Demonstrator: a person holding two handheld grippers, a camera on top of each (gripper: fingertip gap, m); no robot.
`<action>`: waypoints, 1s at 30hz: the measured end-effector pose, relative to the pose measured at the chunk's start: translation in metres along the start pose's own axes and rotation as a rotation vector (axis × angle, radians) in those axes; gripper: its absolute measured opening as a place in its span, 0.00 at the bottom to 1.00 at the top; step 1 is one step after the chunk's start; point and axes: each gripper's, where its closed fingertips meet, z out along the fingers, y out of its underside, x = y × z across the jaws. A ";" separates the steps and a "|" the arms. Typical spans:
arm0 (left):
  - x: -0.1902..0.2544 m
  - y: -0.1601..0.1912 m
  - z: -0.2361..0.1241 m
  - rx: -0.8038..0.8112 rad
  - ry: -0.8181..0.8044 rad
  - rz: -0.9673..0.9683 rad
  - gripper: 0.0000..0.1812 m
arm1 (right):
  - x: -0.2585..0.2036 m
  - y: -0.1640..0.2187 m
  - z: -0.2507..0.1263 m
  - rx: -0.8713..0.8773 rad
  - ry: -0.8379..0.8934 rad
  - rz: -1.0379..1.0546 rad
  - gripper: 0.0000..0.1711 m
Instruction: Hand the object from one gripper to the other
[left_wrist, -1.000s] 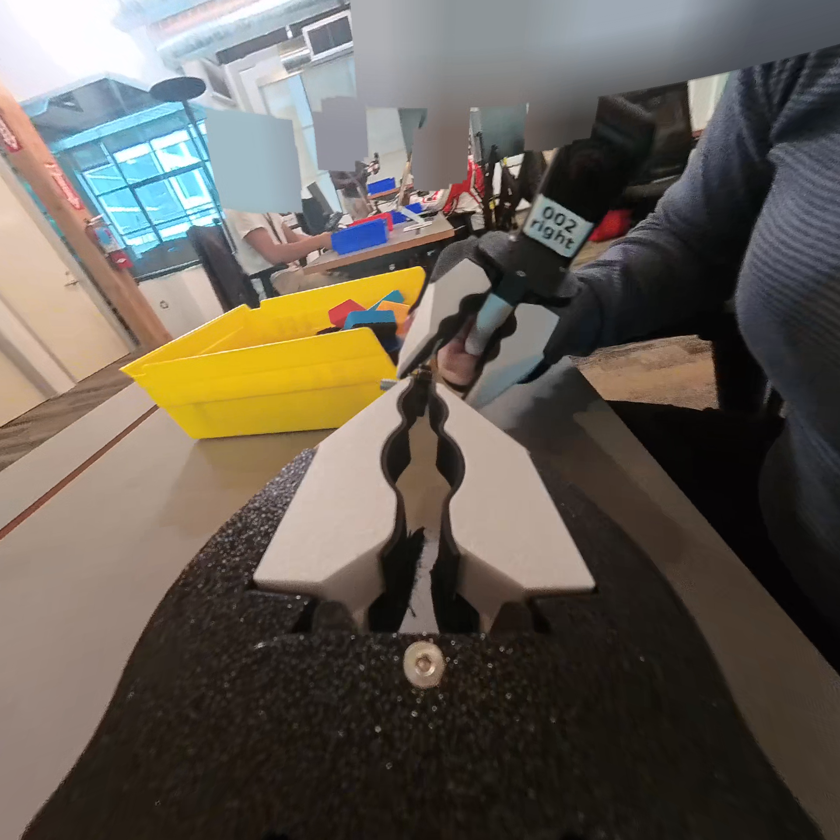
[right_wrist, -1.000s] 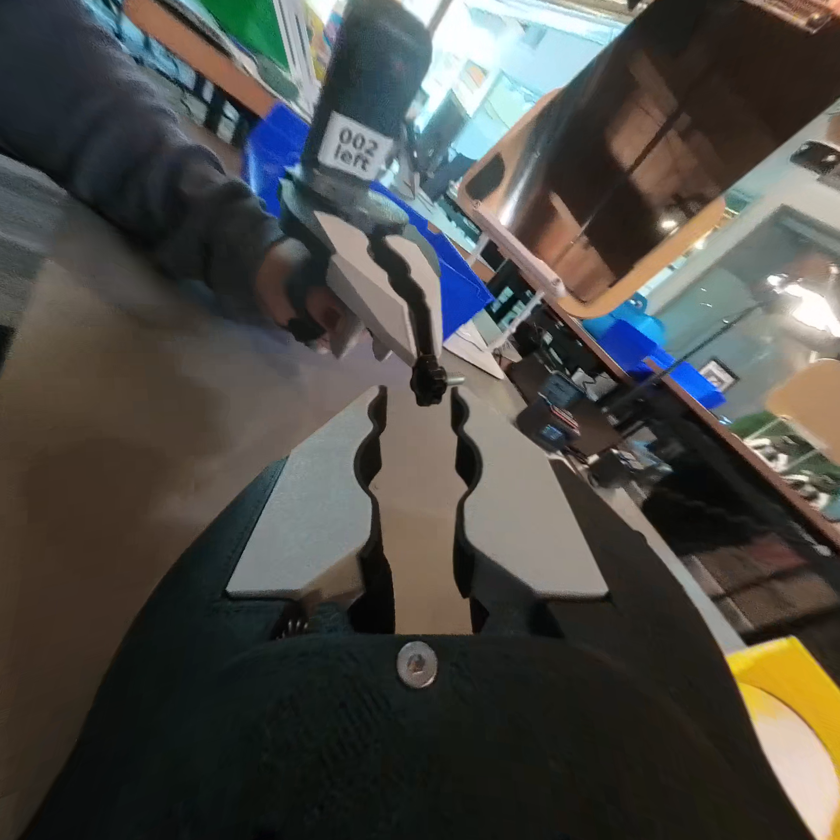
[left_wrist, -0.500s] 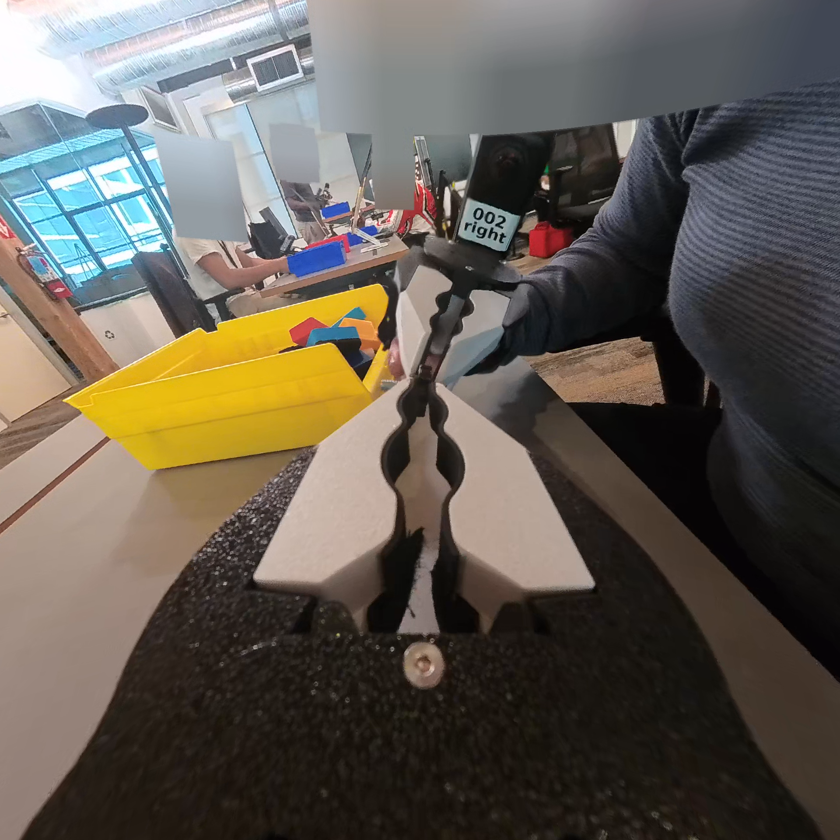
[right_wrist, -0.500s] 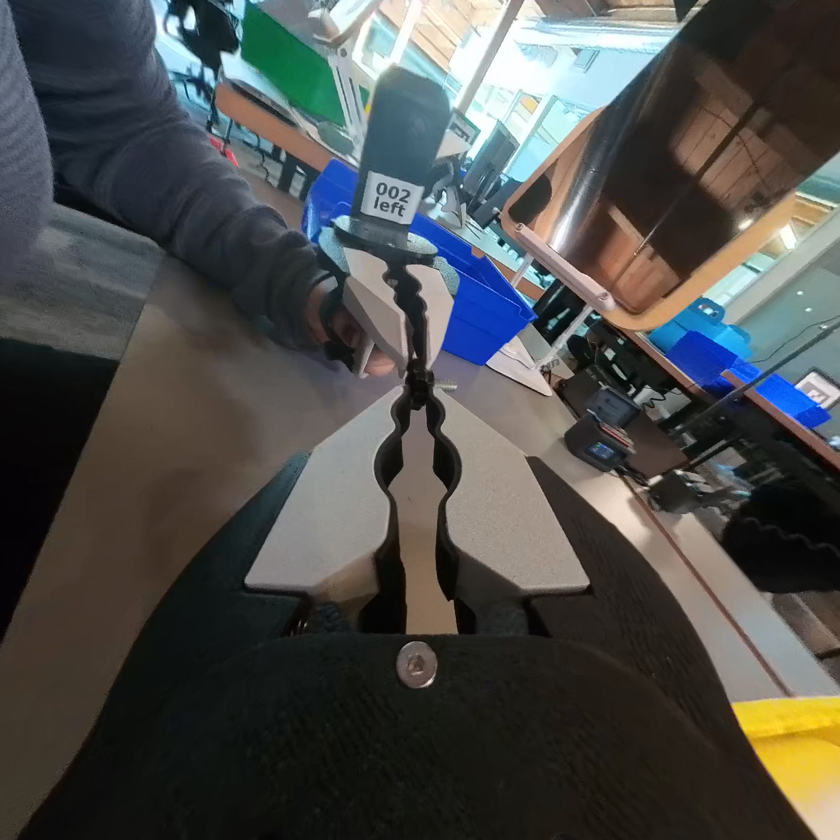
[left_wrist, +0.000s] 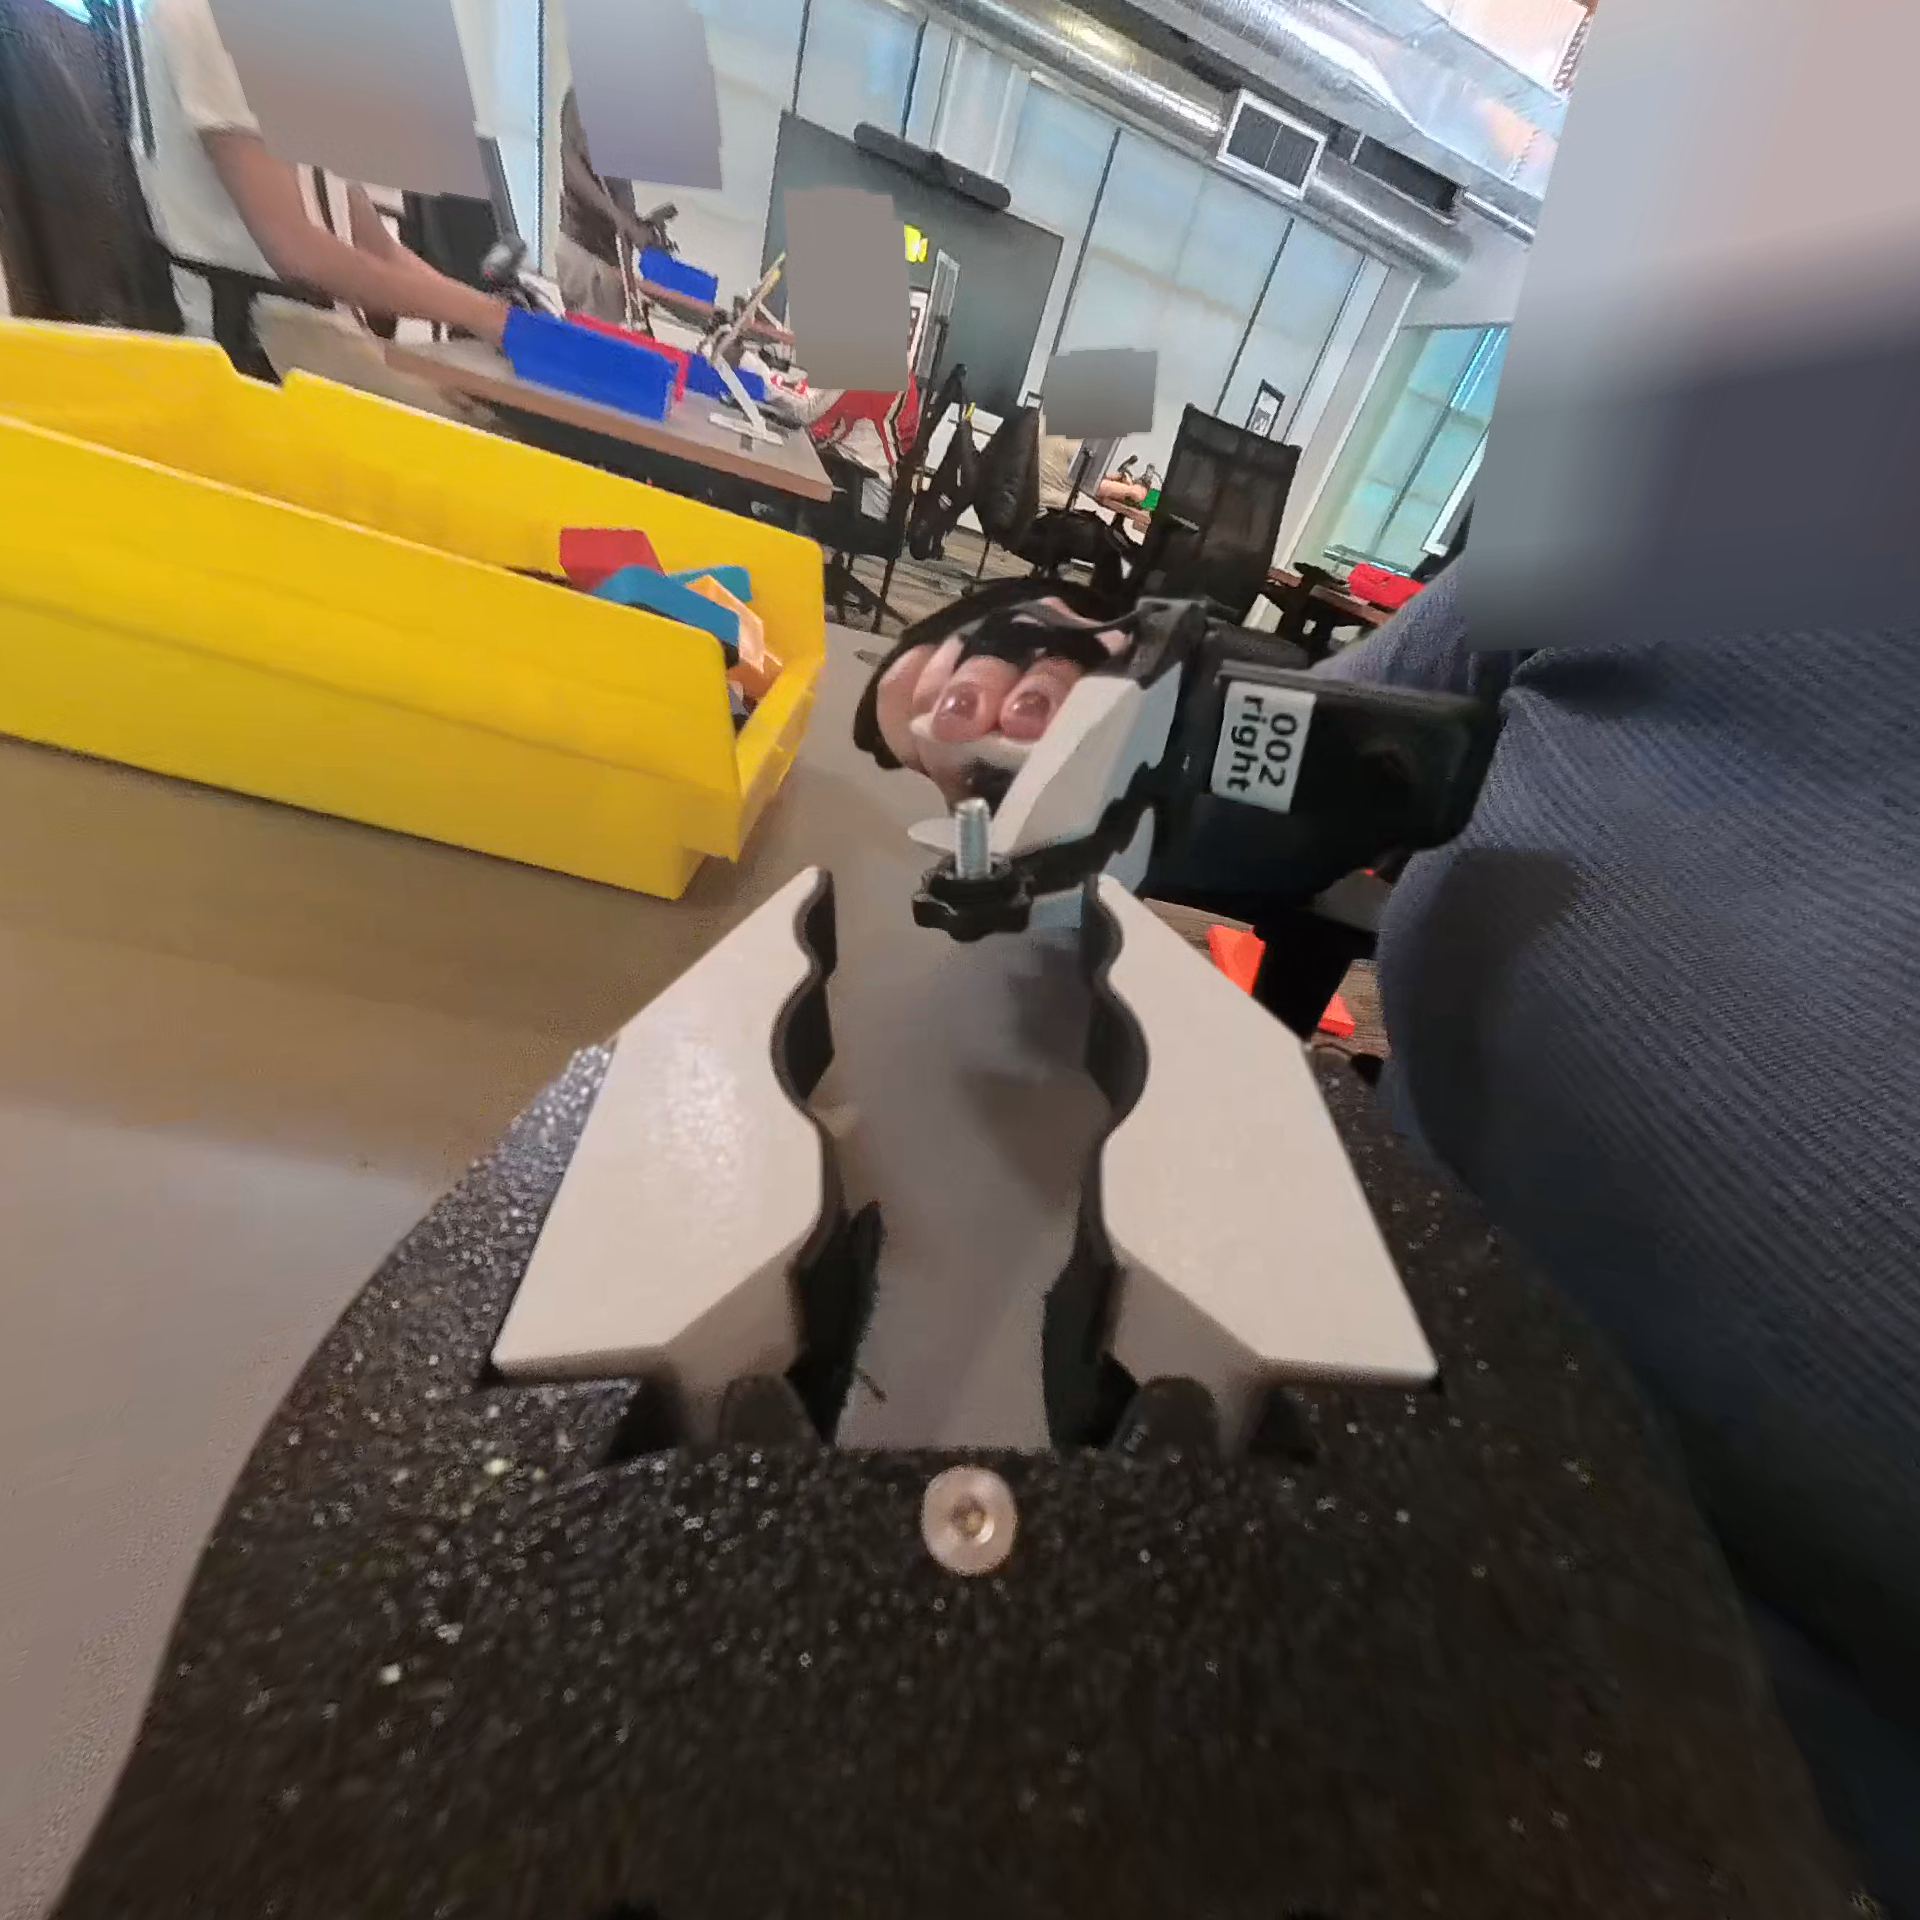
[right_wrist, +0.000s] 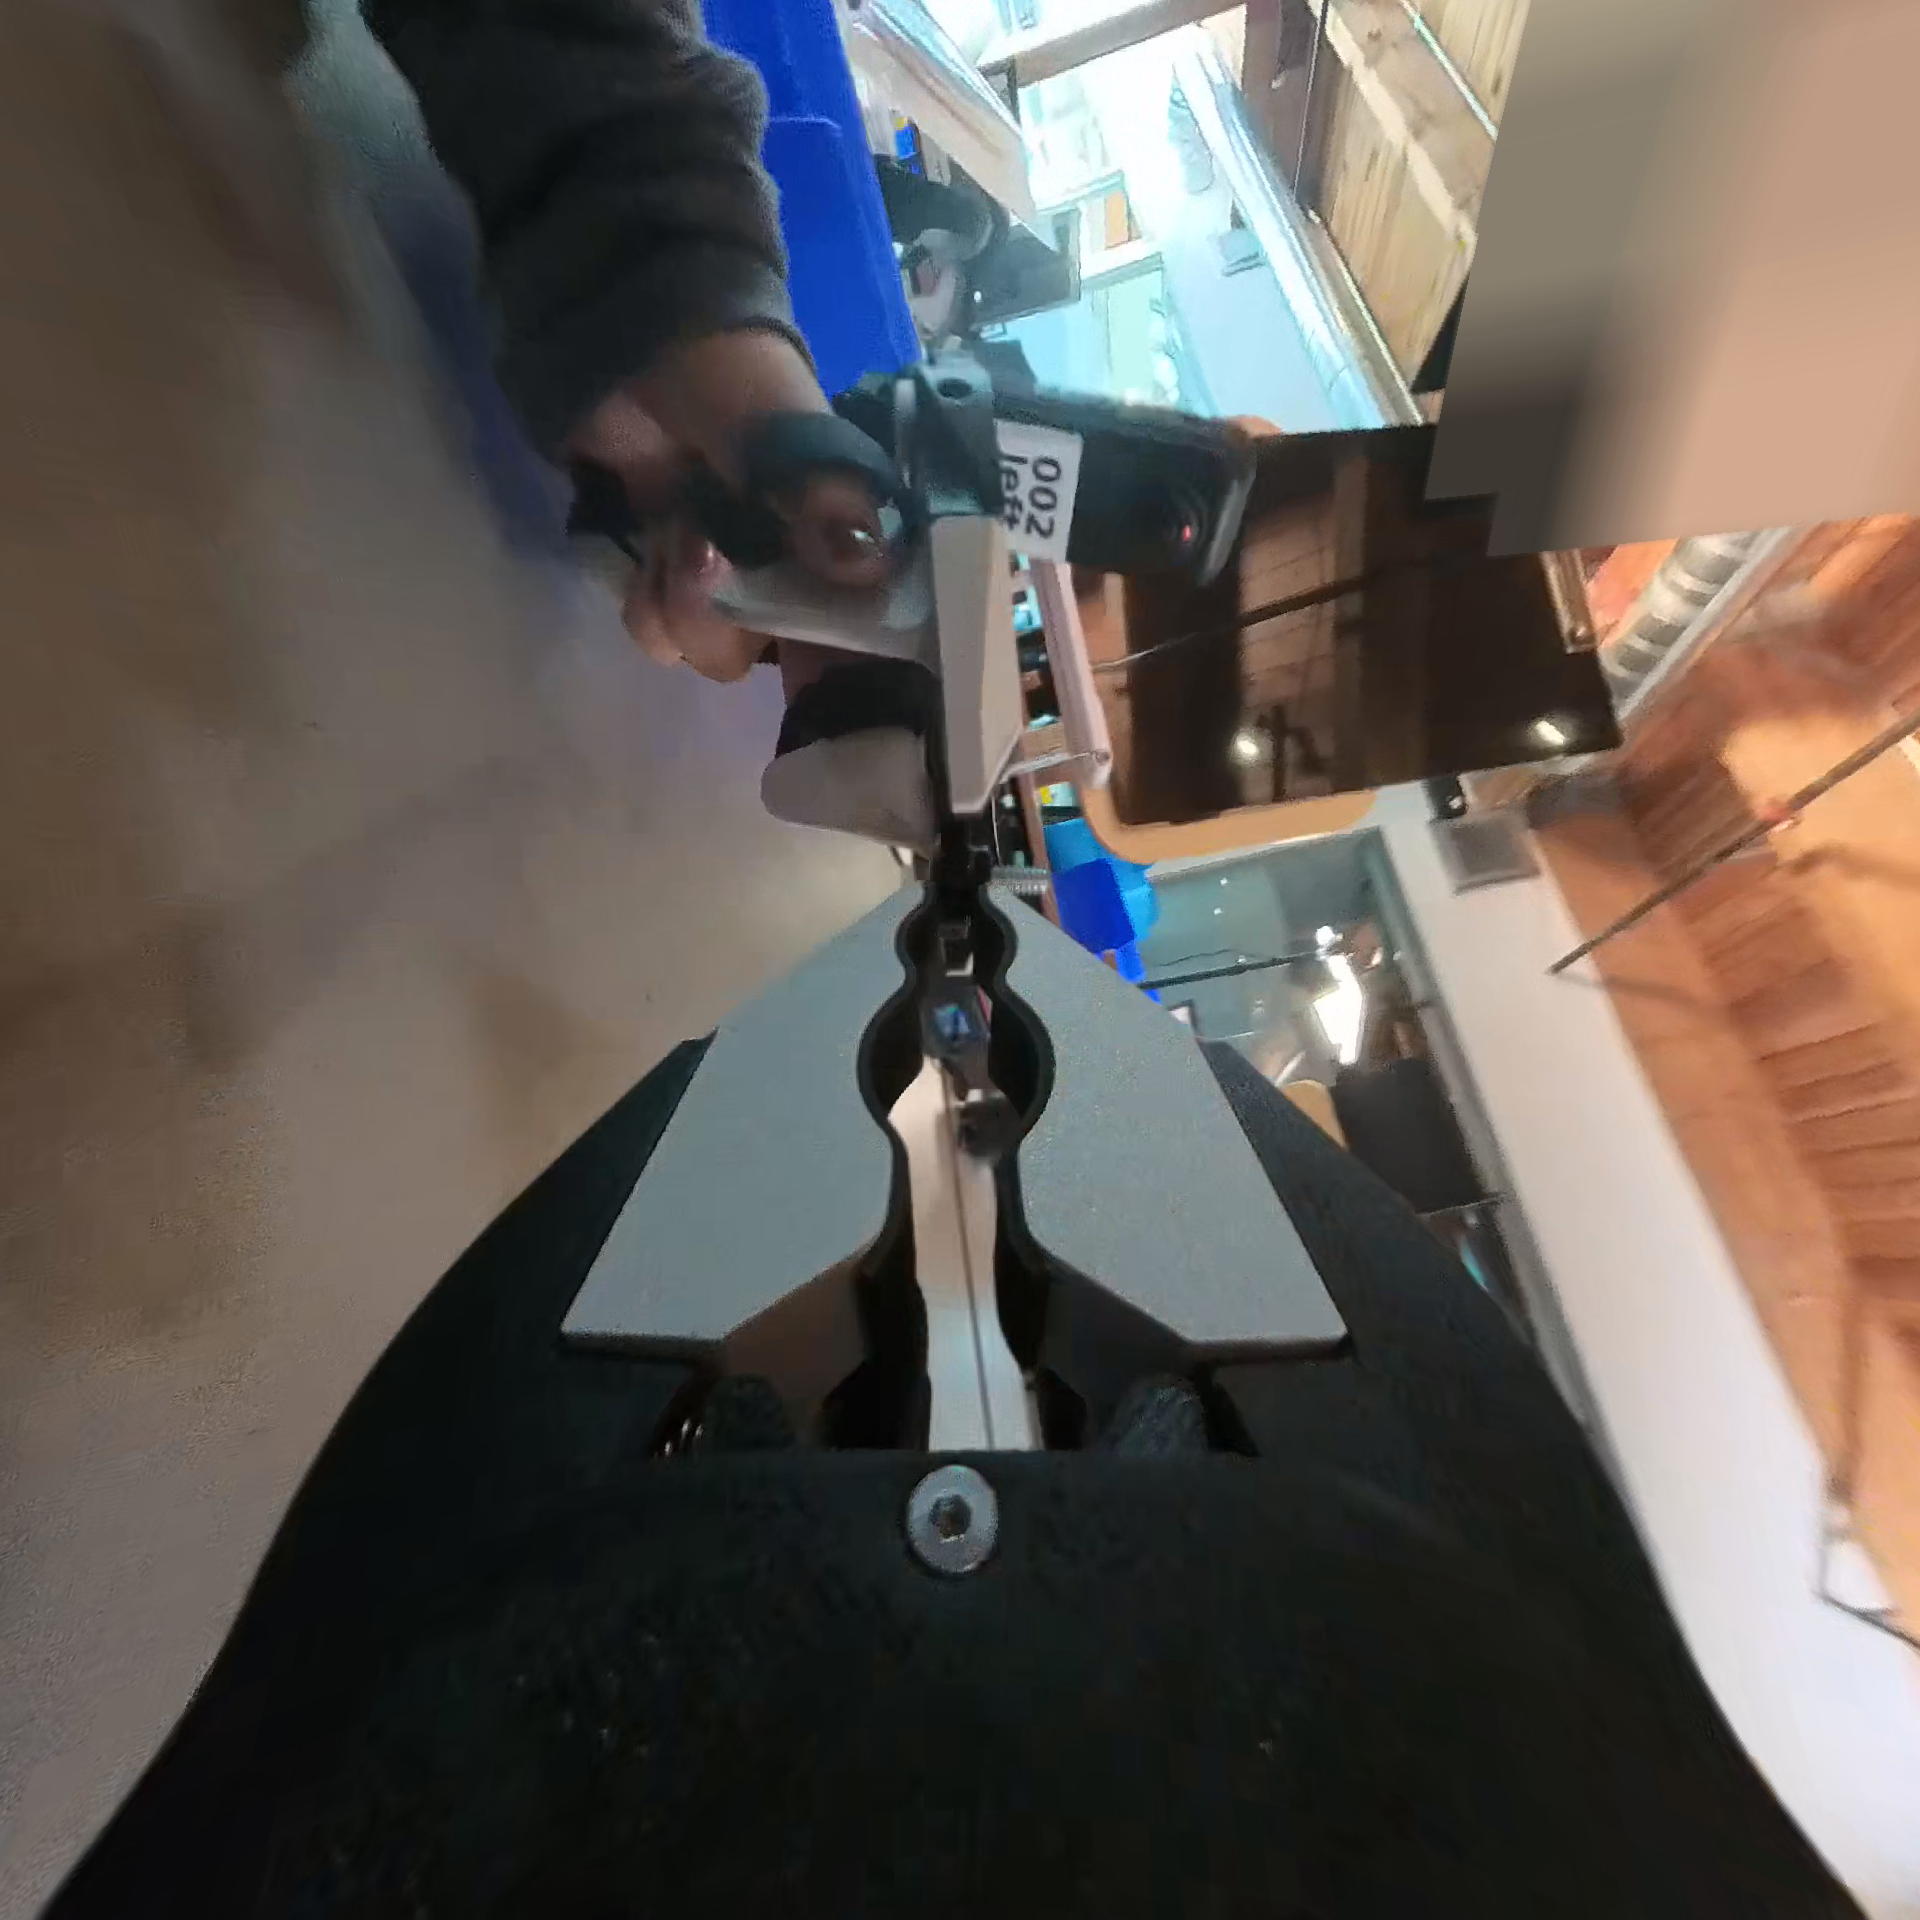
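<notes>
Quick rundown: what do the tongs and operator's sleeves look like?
Both tongs, left and right, match: pale grey angular fingers with wavy black inner pads, on a speckled black body with a silver hex screw. Each carries a small white label. The operator wears a dark blue-grey ribbed sleeve.

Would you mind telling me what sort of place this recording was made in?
Probably a shared workshop or lab office: a yellow parts bin holds coloured pieces on the worktable, other people work at benches with blue bins, and exposed ducting runs overhead.

Open-plan workshop: parts bins, worktables.
</notes>
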 end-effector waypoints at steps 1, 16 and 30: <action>0.001 0.002 0.002 -0.010 0.010 -0.018 0.24 | -0.002 -0.001 0.000 0.000 -0.001 -0.028 0.02; -0.006 0.006 -0.004 -0.015 -0.033 0.066 0.12 | -0.013 0.010 0.007 0.006 -0.122 0.422 0.19; -0.004 -0.004 -0.009 -0.099 -0.377 0.953 0.12 | 0.008 -0.002 0.013 0.248 -0.543 1.938 0.28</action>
